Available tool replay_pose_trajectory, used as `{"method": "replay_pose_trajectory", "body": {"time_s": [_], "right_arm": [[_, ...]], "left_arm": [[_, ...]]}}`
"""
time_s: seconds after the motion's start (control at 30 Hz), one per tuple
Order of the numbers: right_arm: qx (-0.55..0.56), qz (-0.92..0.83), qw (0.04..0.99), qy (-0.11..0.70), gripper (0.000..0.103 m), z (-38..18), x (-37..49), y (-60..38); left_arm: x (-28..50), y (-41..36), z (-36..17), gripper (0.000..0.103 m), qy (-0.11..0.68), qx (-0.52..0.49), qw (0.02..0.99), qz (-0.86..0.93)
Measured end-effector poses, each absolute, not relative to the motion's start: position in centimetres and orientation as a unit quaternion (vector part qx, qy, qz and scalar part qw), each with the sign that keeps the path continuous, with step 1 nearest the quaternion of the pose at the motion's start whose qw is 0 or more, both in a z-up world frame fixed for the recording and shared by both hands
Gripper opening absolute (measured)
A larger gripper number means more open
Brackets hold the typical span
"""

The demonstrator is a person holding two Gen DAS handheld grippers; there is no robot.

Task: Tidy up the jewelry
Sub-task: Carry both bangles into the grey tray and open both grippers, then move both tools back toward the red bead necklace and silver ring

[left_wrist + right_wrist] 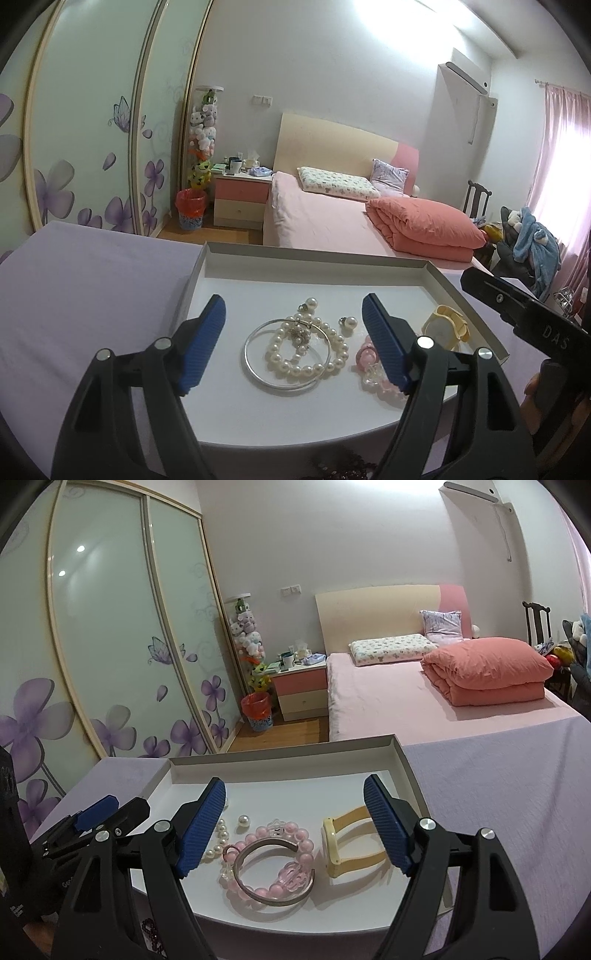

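Left wrist: round pearl bracelet overlaps smooth silver bangle.

Beyond the lavender cloth we see a bed under a pink sheet, with a cream and pink headboard. A folded coral quilt lies on it, beside a patterned pillow and a lilac cushion. To the left of the bed we find a pink and cream nightstand crowded with mugs, then a red-lined wastebasket under a column of plush toys. Sliding wardrobe doors carry purple flowers. At far right we make out a dark chair, pink curtains and a blue garment.
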State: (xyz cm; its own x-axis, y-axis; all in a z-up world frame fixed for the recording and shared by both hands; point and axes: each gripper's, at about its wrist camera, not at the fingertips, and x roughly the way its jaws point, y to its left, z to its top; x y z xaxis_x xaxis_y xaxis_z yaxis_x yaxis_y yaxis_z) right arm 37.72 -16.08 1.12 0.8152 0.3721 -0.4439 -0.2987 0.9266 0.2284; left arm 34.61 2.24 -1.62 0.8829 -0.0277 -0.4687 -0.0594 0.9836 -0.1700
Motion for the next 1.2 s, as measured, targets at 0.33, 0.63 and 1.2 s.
{"method": "replay_pose_trajectory", "body": {"time_s": [0.33, 0.63, 1.2], "right_arm": [[0.057, 0.17, 0.954, 0.238, 0.08, 2.4, 35.7, -16.8], [0.026, 0.163, 0.957, 0.239, 0.083, 2.4, 29.7, -19.8], [-0.014, 0.122, 0.959, 0.254, 0.087, 0.5, 21.4, -22.4]], "left_arm": [[32.5, 2.2, -0.5, 0.075, 0.249, -0.079, 0.965, 0.006], [26.8, 1.8, -0.7, 0.075, 0.275, -0.063, 0.959, -0.016], [28.4, -0.5, -4.4, 0.059, 0.404, -0.074, 0.912, -0.009]]}}
